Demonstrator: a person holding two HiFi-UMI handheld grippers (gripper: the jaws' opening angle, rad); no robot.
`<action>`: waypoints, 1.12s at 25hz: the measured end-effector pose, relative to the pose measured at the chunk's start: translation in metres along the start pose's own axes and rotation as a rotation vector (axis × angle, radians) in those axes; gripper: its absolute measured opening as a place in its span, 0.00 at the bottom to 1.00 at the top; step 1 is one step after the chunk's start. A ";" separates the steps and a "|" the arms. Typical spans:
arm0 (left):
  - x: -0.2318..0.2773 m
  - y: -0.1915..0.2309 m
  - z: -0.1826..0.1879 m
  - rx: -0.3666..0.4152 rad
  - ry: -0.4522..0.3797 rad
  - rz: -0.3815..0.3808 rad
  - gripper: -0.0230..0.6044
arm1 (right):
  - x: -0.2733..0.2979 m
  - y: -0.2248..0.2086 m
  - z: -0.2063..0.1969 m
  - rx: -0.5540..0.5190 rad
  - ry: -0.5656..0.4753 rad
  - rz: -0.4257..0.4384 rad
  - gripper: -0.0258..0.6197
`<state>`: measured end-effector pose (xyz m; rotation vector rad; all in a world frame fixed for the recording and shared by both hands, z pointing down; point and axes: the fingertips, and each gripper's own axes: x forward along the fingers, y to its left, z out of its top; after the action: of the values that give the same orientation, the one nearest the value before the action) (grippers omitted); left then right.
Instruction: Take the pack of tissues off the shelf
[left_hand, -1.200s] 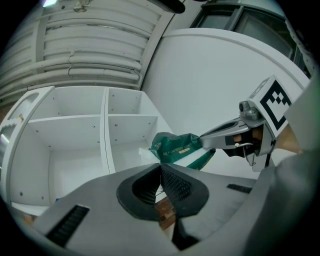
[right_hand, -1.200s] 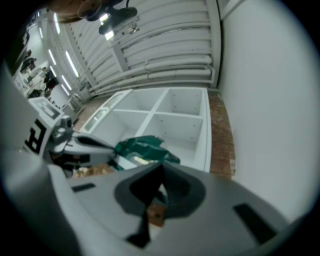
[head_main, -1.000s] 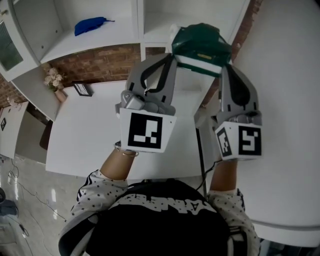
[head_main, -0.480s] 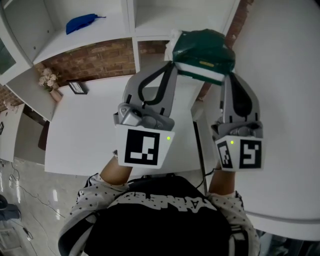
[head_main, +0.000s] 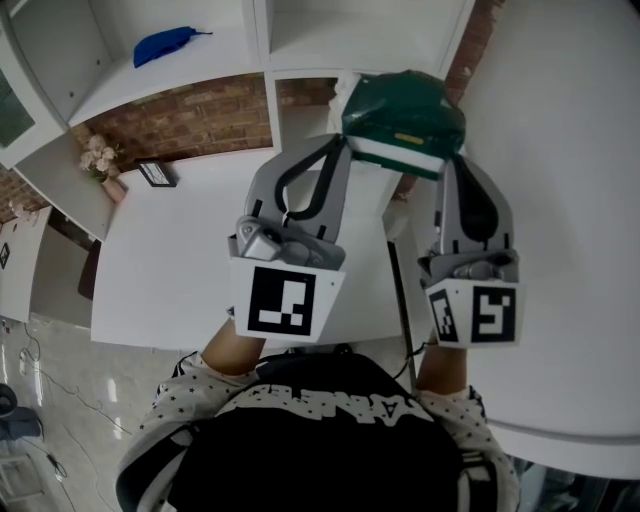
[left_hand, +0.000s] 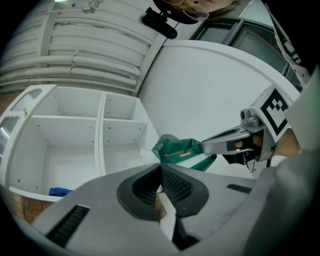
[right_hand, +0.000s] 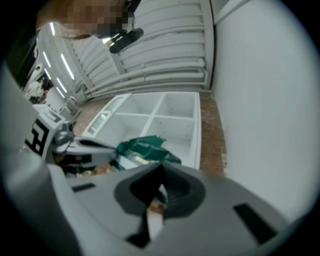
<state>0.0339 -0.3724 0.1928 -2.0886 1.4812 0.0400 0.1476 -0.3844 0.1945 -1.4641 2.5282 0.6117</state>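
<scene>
Since a second ago both tongs and the pack have slid a bit lower and closer to me in the head view, and for the last half second they've barely budged. Big white open shelf unit (head_main: 180, 75) sits at the back against the brick, with the white table (head_main: 170, 260) under my arms. The dark green plastic pack of tissues (head_main: 405, 105) is up in the air in front of the shelf, squeezed between the two tips. Left tongs (head_main: 343, 142) are closed with nothing inside and press on its left side. Right tongs (head_main: 453, 160) are closed too, on its right side. A crumpled blue cloth-like thing (head_main: 165, 43) lies on a shelf board.
</scene>
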 end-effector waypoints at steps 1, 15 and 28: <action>-0.001 0.000 -0.001 -0.002 0.003 0.004 0.09 | 0.000 0.002 -0.002 0.003 0.004 0.005 0.09; -0.022 -0.003 -0.061 -0.084 0.076 -0.004 0.09 | -0.001 0.033 -0.059 0.070 0.087 0.038 0.09; -0.034 -0.020 -0.112 -0.136 0.143 -0.039 0.09 | -0.010 0.049 -0.110 0.031 0.187 0.058 0.09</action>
<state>0.0057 -0.3904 0.3069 -2.2704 1.5592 -0.0247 0.1179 -0.4016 0.3101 -1.5071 2.7160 0.4606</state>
